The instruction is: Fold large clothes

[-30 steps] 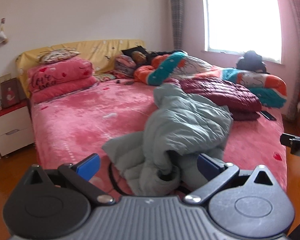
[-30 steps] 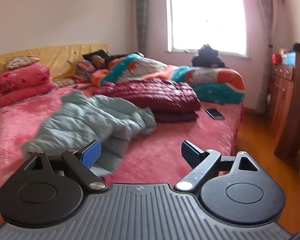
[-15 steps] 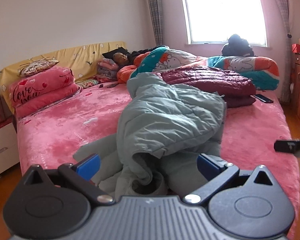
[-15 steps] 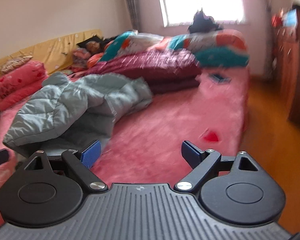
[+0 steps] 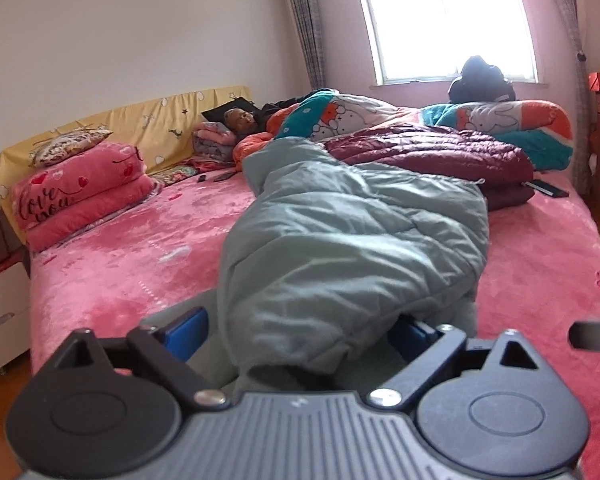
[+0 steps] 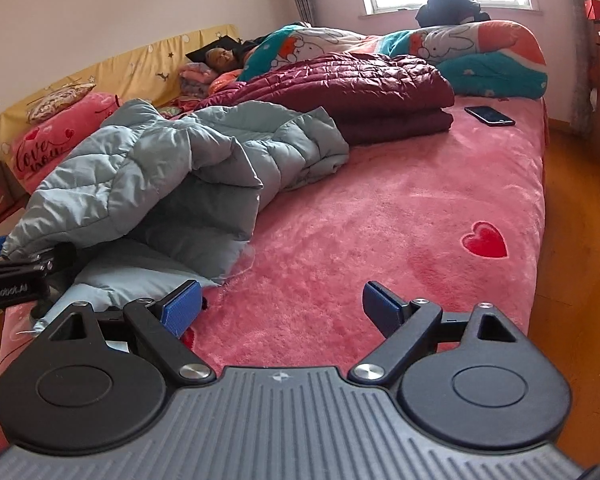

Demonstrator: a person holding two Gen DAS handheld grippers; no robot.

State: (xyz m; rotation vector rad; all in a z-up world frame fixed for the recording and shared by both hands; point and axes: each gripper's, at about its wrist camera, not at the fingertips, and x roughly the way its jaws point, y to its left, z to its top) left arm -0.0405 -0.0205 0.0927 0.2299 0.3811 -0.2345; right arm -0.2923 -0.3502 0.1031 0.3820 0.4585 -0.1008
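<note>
grey-green padded coat [image 5: 340,240]: crumpled on pink bed [image 6: 400,208], long axis 6–12 o'clock | left gripper [image 5: 300,330] jaws closing astride near hem, not yet pressing | right gripper [image 6: 282,304] jaws apart, empty | window [image 5: 444,20] at 1 o'clock

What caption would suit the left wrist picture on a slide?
Left tool closing around the hem of a crumpled grey-green puffer coat on a pink plush bedspread.

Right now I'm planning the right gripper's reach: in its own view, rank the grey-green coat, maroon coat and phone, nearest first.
1. Grey-green coat, left, hem by the right gripper.
2. Maroon coat, folded, mid-bed.
3. Phone, far right; nearly level with the maroon coat.
</note>
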